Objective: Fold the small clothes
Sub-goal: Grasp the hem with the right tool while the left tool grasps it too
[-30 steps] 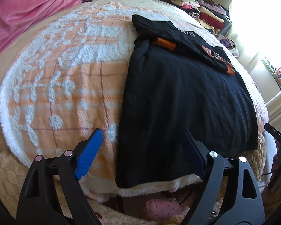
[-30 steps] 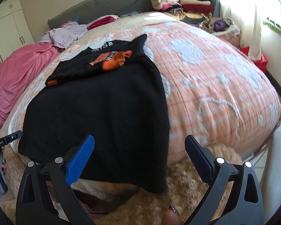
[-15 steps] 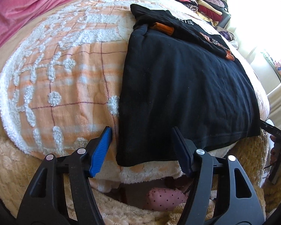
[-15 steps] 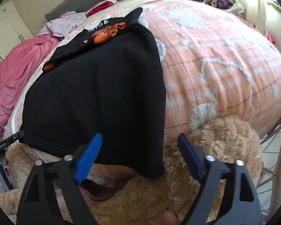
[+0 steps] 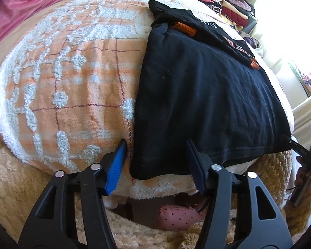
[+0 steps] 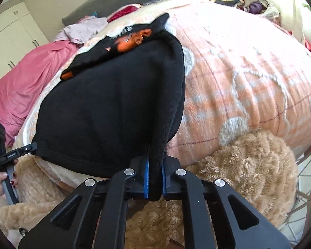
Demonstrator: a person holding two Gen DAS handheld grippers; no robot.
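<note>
Black shirt (image 5: 201, 95) lies flat on the orange-and-white bedspread (image 5: 76, 95), long axis running from the near bed edge toward the headboard, hem nearest. Right gripper (image 6: 154, 183) just closed, clamped on the hem's right corner. Left gripper (image 5: 155, 166) has been closing; jaws straddle the left corner, pads not yet pressing.

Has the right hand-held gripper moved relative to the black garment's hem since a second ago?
Yes. The right hand-held gripper moved in to the black garment's corner, and its jaws have just closed on it.
</note>
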